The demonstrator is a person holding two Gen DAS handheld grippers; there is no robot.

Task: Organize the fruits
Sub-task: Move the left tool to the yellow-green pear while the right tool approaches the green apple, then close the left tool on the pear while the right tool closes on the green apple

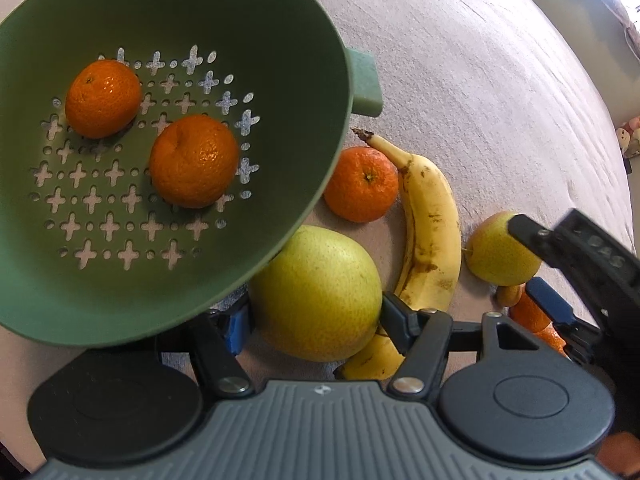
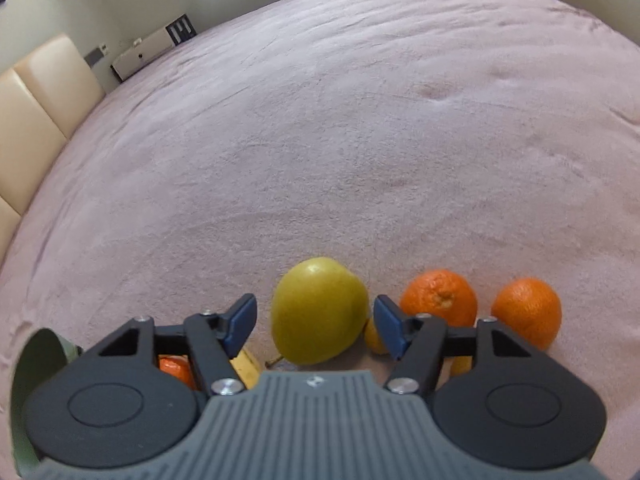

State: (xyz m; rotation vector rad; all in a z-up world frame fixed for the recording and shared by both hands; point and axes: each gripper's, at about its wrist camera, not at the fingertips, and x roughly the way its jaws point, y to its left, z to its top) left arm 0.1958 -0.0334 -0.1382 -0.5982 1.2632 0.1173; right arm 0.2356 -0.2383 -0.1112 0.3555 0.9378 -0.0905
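Colander, green perforated plastic (image 1: pixel 172 280), sits over left tongs (image 1: pixel 312 324), whose grip I cannot tell; two mandarins inside. Right tongs (image 2: pixel 316 326) stand wide, yellow-green pear (image 2: pixel 318 312) between pads, untouched. Left view alone shows spotted yellow banana (image 1: pixel 430 232), lengthwise beside pear.

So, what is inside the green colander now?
Two mandarins lie on the perforated bottom of the green colander, apart from each other. Its near rim hides nothing inside; only the cloth below shows through the holes.
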